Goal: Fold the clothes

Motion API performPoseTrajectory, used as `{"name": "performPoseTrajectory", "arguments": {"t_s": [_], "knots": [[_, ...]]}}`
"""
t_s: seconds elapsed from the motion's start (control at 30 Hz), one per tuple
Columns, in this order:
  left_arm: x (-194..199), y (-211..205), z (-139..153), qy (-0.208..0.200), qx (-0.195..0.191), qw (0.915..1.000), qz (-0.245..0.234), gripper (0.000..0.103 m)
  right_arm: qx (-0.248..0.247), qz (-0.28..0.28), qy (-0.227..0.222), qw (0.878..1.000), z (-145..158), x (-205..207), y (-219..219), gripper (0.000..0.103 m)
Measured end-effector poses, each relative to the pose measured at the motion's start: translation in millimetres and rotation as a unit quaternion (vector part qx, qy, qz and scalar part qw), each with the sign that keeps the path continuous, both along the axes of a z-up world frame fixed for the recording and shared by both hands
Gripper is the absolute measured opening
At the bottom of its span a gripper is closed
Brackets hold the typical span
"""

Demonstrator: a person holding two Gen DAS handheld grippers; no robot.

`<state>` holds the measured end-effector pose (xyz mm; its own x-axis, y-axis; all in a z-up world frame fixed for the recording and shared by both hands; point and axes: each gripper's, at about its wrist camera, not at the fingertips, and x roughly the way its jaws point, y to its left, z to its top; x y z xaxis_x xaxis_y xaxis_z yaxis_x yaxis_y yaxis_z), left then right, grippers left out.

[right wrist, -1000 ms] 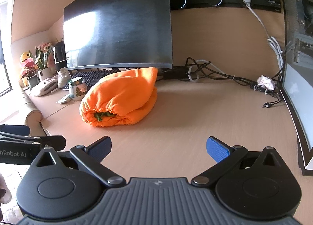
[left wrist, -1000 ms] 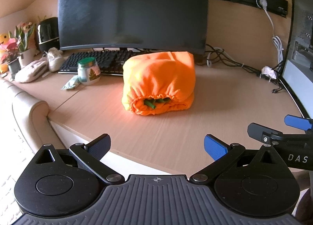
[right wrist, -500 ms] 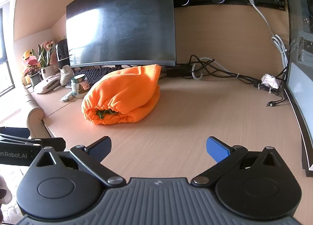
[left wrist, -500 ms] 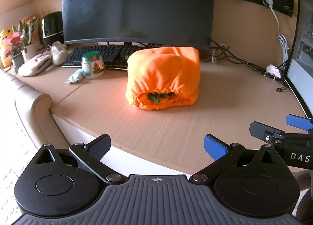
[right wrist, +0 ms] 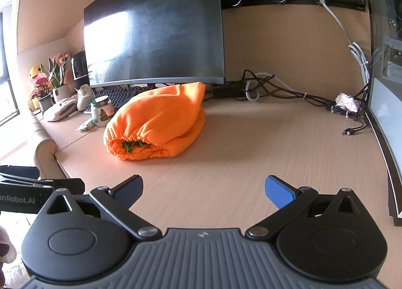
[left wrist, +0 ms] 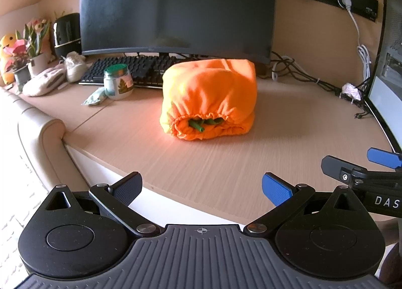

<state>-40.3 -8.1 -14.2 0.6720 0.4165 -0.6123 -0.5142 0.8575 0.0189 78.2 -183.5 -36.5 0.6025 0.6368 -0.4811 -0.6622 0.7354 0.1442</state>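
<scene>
Both your grippers hang at the near edge of the desk point(left wrist: 226, 163), jaws spread wide, nothing between them. Left gripper point(left wrist: 201, 188); right gripper point(right wrist: 204, 189). Neither touches cloth.

The garment point(left wrist: 208, 103) is an orange bundle, folded over on itself, lying on the desk ahead of you and well apart from both tools. It sits in front of the monitor point(left wrist: 176, 7), with its far end near the keyboard point(left wrist: 135, 70). A jar point(left wrist: 118, 81) stands near it on its left side.

The relation to watch:
- From the left gripper, the bundle lies nearly straight ahead, the gathered elastic hem point(left wrist: 201, 113) facing you, green cord ends showing in the opening.
- From the right gripper, the garment point(right wrist: 155, 123) lies ahead and off to the left, so you see its long flank.
- The long axis runs away from you, hem end near, far end toward the monitor.
- The left tool looks better lined up; which is nearer I cannot tell.

Judgement: the bundle looks folded already, thick and rounded. If another fold or tidy-up is wanted, reach forward to the hem end first. The stack is soft and could slump or slide on the smooth wood if only one side is pushed.
</scene>
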Motion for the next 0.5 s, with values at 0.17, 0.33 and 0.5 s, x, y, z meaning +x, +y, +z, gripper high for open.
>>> {"name": "performPoseTrajectory", "arguments": {"t_s": [0.17,0.33,0.5], "knots": [[-0.7,-0.1,2.1,-0.007,0.003,1.0,0.0,0.103,0.005,0.003,-0.004,1.0,1.7,-0.7,0.6,0.103],[-1.6,-0.1,2.8,-0.006,0.004,1.0,0.002,0.103,0.006,0.003,-0.004,1.0,2.3,-0.9,1.2,0.103],[-2.2,-1.6,2.8,-0.003,0.005,1.0,-0.002,0.103,0.005,0.004,-0.004,1.0,2.1,-2.6,1.2,0.103]]}}
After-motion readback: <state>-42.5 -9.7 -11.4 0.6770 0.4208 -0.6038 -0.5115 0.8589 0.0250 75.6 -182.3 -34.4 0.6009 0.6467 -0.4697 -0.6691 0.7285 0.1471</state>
